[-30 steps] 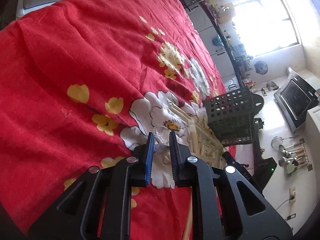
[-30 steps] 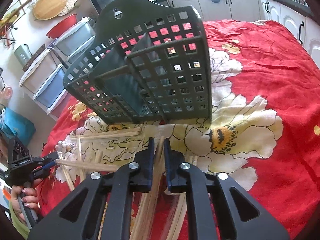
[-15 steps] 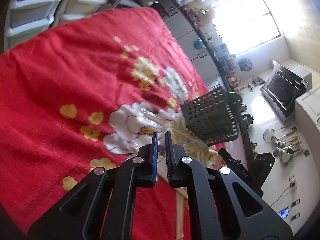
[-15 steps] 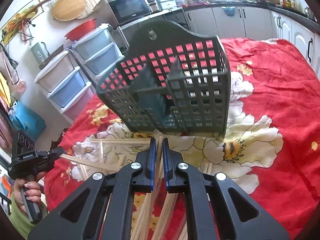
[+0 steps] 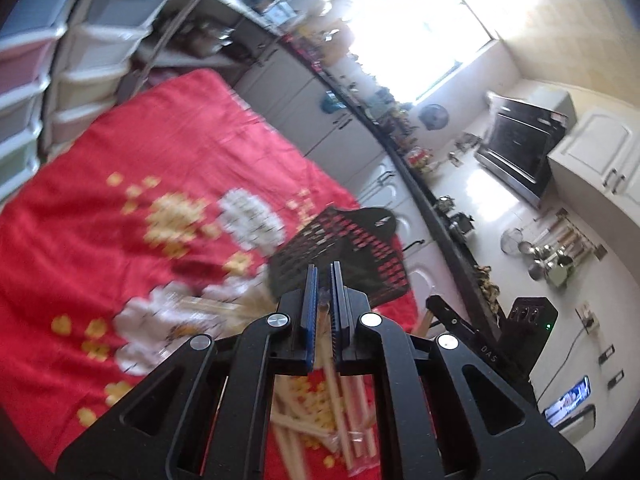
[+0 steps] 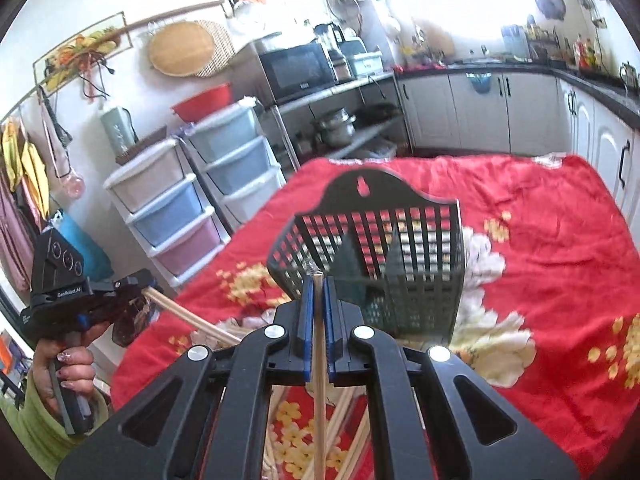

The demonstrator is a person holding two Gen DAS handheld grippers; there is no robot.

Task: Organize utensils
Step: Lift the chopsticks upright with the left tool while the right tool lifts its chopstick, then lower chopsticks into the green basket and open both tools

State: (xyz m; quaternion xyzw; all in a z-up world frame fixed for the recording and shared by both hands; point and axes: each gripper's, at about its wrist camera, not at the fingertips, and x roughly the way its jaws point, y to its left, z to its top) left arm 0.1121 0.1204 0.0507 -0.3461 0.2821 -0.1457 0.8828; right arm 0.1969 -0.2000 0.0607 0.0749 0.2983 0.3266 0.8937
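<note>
A dark slotted utensil basket stands on the red flowered cloth; it also shows blurred in the left wrist view. My right gripper is shut on wrapped wooden chopsticks, raised in front of the basket. My left gripper is shut on a wrapped pair of chopsticks, lifted above the cloth. It also shows at the left of the right wrist view, with its chopsticks sticking out. Several more chopsticks lie on the cloth below.
Plastic drawer units stand beyond the table's left edge. A shelf with a microwave and white kitchen cabinets are behind. The other gripper is at the right in the left wrist view.
Both grippers have risen from the cloth with chopsticks in their jaws. The left view has swung up toward the basket and is blurred.
</note>
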